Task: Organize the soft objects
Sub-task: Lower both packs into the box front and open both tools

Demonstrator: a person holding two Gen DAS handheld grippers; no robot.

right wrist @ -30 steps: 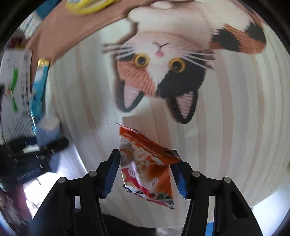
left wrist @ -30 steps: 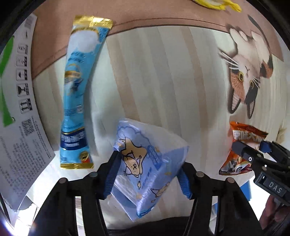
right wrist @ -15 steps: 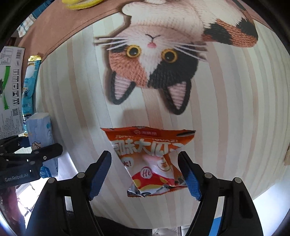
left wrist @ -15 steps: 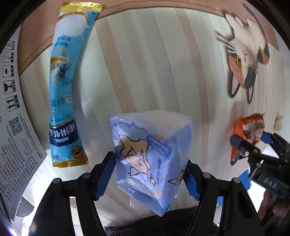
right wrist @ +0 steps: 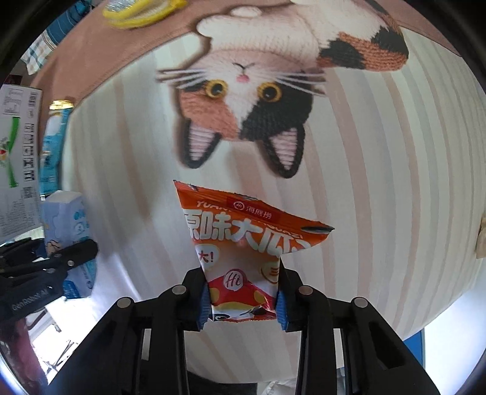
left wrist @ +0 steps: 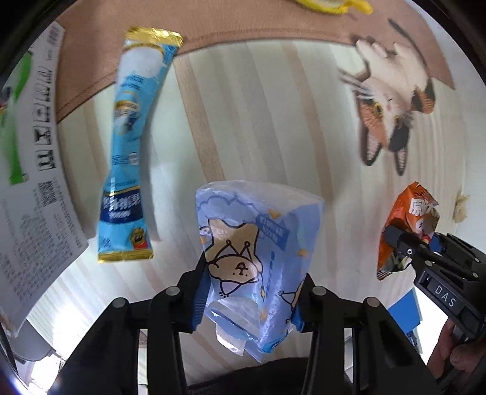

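Observation:
My left gripper (left wrist: pixel 247 291) is shut on a light blue tissue pack (left wrist: pixel 258 243) with a cartoon cat, held above the striped mat (left wrist: pixel 258 106). My right gripper (right wrist: pixel 241 291) is shut on an orange snack packet (right wrist: pixel 243 237) with Chinese lettering, also lifted above the mat. A long blue sachet (left wrist: pixel 130 145) with gold ends lies on the mat to the left. The right gripper and its orange packet (left wrist: pixel 404 224) show at the right of the left wrist view. The left gripper with the tissue pack (right wrist: pixel 70 231) shows at the left of the right wrist view.
The mat bears a calico cat picture (right wrist: pixel 252 100) and a brown border (left wrist: pixel 91 70). A white printed carton (left wrist: pixel 30 182) lies at the left. A yellow object (right wrist: pixel 142 12) sits at the far edge. A small beige scrap (left wrist: pixel 460 206) lies at the right.
Both grippers have closed tighter on their packs. The orange packet has turned from lying crosswise to standing pinched between the right jaws. The left gripper has shifted back, showing the brown border again.

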